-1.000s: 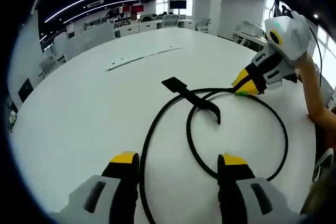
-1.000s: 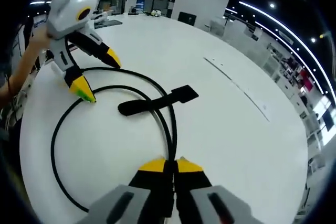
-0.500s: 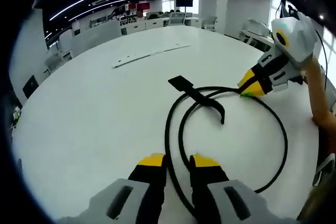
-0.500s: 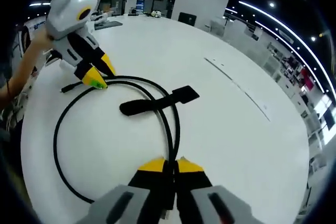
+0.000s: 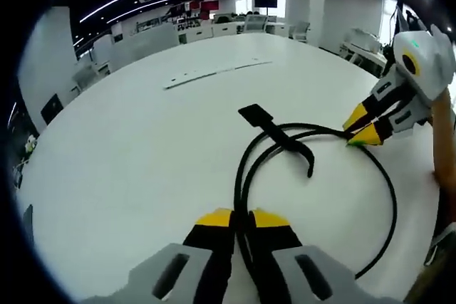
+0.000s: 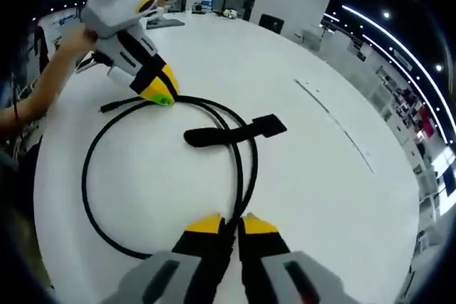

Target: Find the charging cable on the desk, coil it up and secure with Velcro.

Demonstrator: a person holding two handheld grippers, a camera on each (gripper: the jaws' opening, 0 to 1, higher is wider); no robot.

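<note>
A black charging cable (image 5: 390, 204) lies in a loop on the white table (image 5: 128, 147). Its black Velcro strap (image 5: 274, 133) lies flat across the loop's far side. My left gripper (image 5: 241, 220) is shut on two strands of the cable at the near side. My right gripper (image 5: 365, 132) comes in from the right, shut on the cable where the strands meet. In the right gripper view, my right gripper (image 6: 231, 226) pinches the cable (image 6: 89, 176) at the bottom. The left gripper (image 6: 162, 92) clamps it beyond the strap (image 6: 235, 132). A loose cable end (image 6: 107, 107) pokes out beside it.
A thin seam or strip (image 5: 214, 72) crosses the far part of the table, also visible as a line (image 6: 335, 115). A person's arm (image 6: 43, 97) reaches in behind the left gripper. Office desks and chairs stand beyond the table edge.
My left gripper went from wide open to shut on two cable strands, drawing them together. The right gripper stayed shut on the cable, and the loop's strands now run closer together.
</note>
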